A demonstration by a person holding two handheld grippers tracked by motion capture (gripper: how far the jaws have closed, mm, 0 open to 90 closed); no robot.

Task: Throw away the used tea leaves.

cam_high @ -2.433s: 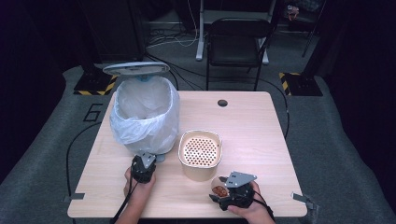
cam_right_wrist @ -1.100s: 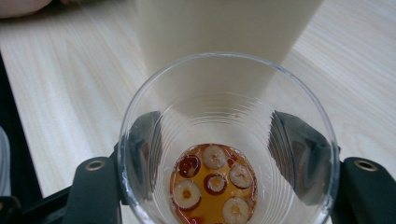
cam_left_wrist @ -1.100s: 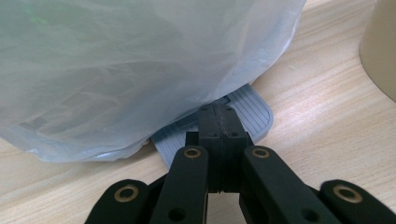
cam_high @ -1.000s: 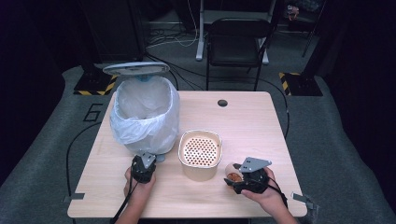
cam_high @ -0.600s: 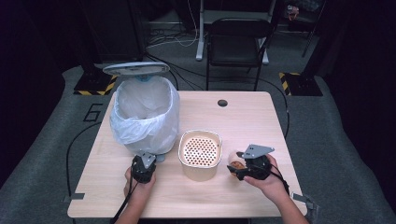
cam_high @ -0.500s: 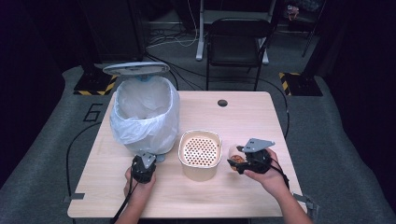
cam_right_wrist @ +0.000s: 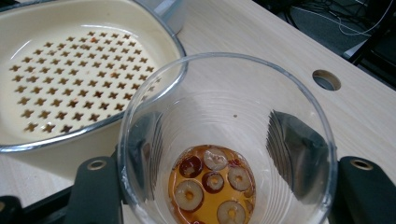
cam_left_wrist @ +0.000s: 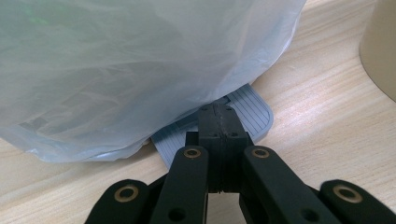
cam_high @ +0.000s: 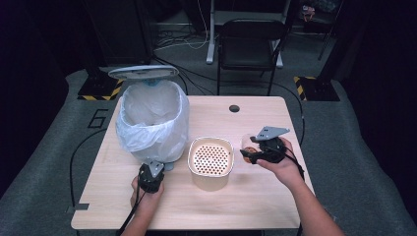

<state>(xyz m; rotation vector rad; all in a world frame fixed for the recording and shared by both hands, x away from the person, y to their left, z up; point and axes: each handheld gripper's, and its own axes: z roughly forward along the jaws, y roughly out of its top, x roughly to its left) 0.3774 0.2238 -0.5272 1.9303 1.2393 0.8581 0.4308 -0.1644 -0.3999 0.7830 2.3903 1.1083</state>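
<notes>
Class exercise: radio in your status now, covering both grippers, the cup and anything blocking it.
Left gripper shut, pressing bin pedal. Right gripper clamps clear cup of amber liquid and sliced fruit, beside strainer bowl. Path unobstructed.

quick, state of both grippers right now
Left gripper: shut, holding nothing, tips on the bin's pedal.
Right gripper: shut on the clear cup of amber liquid and sliced fruit.

1. The cup between the right gripper's black jaws is clear, with amber liquid and red-brown, pale-centred slices.
2. The strainer just beyond it is cream, dotted with star-shaped holes.
3. The pedal under the black left gripper is grey and ribbed.
4. The liner above is pale bluish, translucent.
5. The table is light wood grain.
</notes>
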